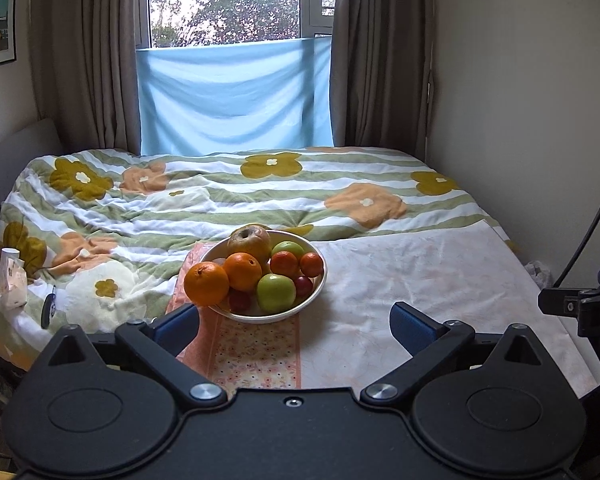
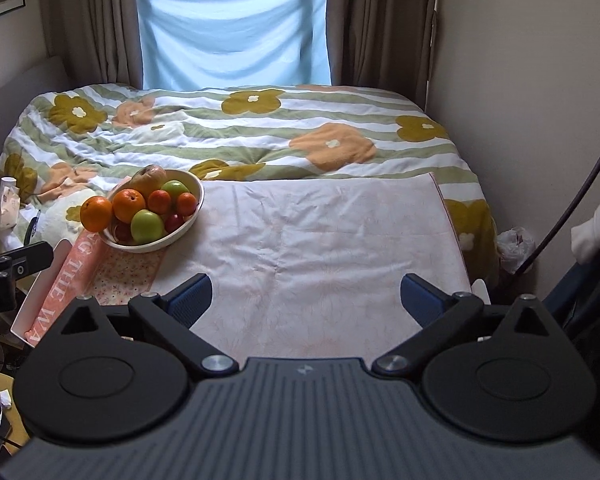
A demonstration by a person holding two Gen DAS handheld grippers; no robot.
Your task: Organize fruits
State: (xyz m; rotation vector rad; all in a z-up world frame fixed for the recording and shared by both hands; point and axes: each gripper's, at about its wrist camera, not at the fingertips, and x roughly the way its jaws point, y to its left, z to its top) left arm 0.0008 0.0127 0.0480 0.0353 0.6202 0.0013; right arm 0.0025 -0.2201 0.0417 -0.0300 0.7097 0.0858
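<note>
A white bowl (image 1: 314,294) full of fruit sits on a pink cloth on the bed; it also shows in the right wrist view (image 2: 192,216). It holds oranges (image 1: 206,283), green apples (image 1: 275,292), small red fruits (image 1: 303,285) and a brownish pear (image 1: 249,241). One orange (image 2: 96,213) perches on the bowl's left rim. My left gripper (image 1: 296,326) is open and empty, just short of the bowl. My right gripper (image 2: 306,300) is open and empty over the bare cloth, to the right of the bowl.
A pale pink cloth (image 2: 320,248) covers the bed's near part over a flowered quilt (image 2: 260,128). An orange book (image 2: 66,280) lies under the bowl's left side. A tissue pack (image 1: 10,280) lies at the left. A wall (image 2: 520,120) closes the right side.
</note>
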